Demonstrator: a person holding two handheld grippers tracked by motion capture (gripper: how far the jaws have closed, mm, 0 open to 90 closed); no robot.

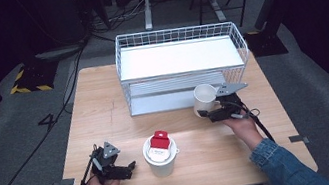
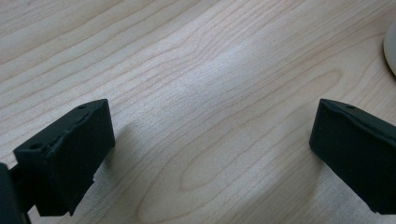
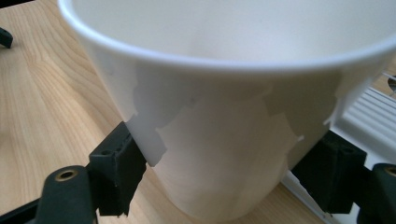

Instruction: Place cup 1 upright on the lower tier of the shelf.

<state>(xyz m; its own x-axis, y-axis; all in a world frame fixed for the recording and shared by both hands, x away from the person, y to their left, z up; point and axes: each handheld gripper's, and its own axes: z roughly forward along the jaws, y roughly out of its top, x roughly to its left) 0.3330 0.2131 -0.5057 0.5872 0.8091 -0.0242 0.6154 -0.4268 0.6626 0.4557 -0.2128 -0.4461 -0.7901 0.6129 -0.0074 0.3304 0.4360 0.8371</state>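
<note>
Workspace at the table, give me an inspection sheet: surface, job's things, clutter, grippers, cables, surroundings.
Surface: wooden table, bare grain under the left gripper.
Job's things: white cup standing by the wire basket; tub with a red-and-white lid at front centre.
Clutter: nothing seen.
Grippers: right gripper closed on the white cup's sides; left gripper open above the table, holding nothing.
Cables: black cable trailing across the floor at left.
Surroundings: grey carpet, dark room, desk legs behind.

Left gripper (image 1: 131, 166) low, fingers (image 2: 70, 154) wide apart; right gripper (image 1: 202, 113) fingers (image 3: 116, 172) clamped.
</note>
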